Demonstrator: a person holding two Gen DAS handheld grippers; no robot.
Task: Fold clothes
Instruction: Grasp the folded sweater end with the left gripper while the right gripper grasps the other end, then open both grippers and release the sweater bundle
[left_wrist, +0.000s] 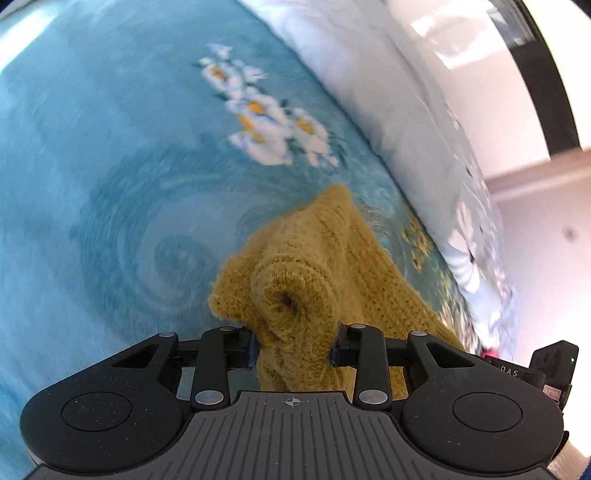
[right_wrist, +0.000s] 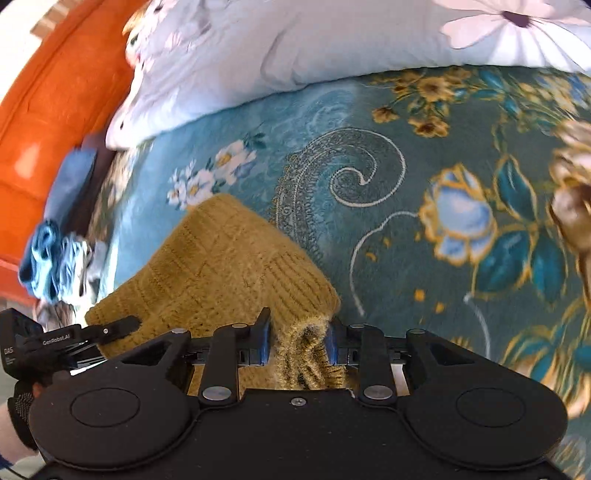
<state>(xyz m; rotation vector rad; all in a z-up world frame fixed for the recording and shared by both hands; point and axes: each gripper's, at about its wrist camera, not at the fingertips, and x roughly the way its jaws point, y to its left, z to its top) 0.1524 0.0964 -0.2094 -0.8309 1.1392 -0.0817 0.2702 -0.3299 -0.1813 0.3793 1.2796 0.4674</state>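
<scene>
left wrist: close, down over bedspread (left_wrist: 110, 166) | right wrist: same | shared: sweater (left_wrist: 295, 266)

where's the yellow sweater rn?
Yellow sweater lies on the teal floral blanket, pinched by left gripper and right gripper, below the white pillow.

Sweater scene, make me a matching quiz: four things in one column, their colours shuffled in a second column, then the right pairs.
Things:
1. sweater
2. blanket
3. pillow
4. headboard

Colours:
A. orange
B. white with flower print
C. mustard yellow
D. teal with flowers and swirls

Pairs: 1-C, 2-D, 3-B, 4-A
</scene>
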